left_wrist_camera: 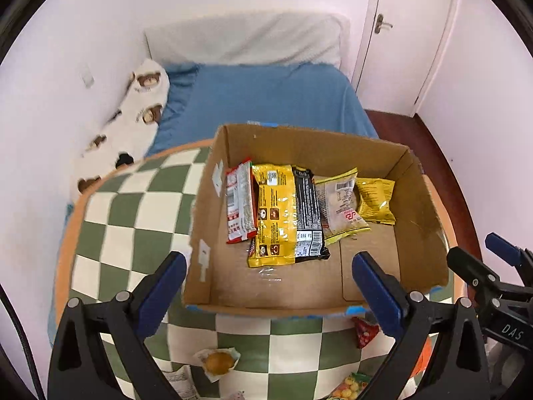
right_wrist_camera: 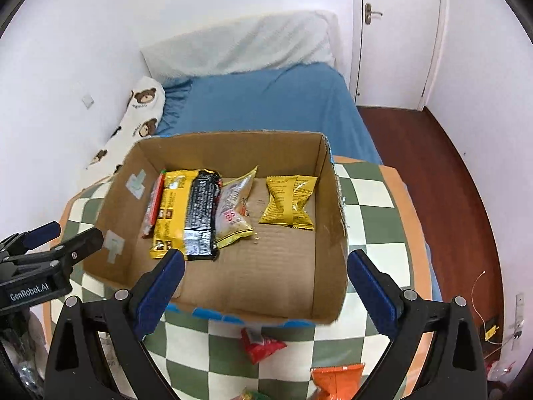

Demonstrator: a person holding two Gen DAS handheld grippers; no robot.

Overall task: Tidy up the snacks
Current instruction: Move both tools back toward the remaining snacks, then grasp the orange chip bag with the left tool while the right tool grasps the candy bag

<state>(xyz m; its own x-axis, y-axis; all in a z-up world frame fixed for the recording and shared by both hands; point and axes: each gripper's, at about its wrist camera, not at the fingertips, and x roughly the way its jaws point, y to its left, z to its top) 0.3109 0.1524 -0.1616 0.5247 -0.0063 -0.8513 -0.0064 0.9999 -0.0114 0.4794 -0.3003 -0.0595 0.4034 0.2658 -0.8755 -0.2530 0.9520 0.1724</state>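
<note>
Left tongs [left_wrist_camera: 268,286]: blue pads spread wide, nothing between them, above the near wall of the box [left_wrist_camera: 213,300].

Box: open cardboard, on a green-and-white checked cloth [left_wrist_camera: 126,200]. Contents, left to right:
- red-and-white packet [left_wrist_camera: 239,205], leaning near the left wall;
- yellow packet [left_wrist_camera: 276,213], overlapping the first;
- black packet [left_wrist_camera: 308,213], lying on the yellow one;
- clear pouch with yellow edge [left_wrist_camera: 339,206];
- small yellow bag [right_wrist_camera: 290,201], apart from the others, near the right wall.

On the cloth before the box: wrapped bun [left_wrist_camera: 218,361], small red packet [right_wrist_camera: 261,345], orange bag [right_wrist_camera: 336,380].

Right tongs [right_wrist_camera: 265,288]: pads spread wide, empty, over the box's near edge.

Behind: bed with blue sheet [right_wrist_camera: 266,106], bear-print pillow [right_wrist_camera: 143,106], white door [right_wrist_camera: 396,33].
</note>
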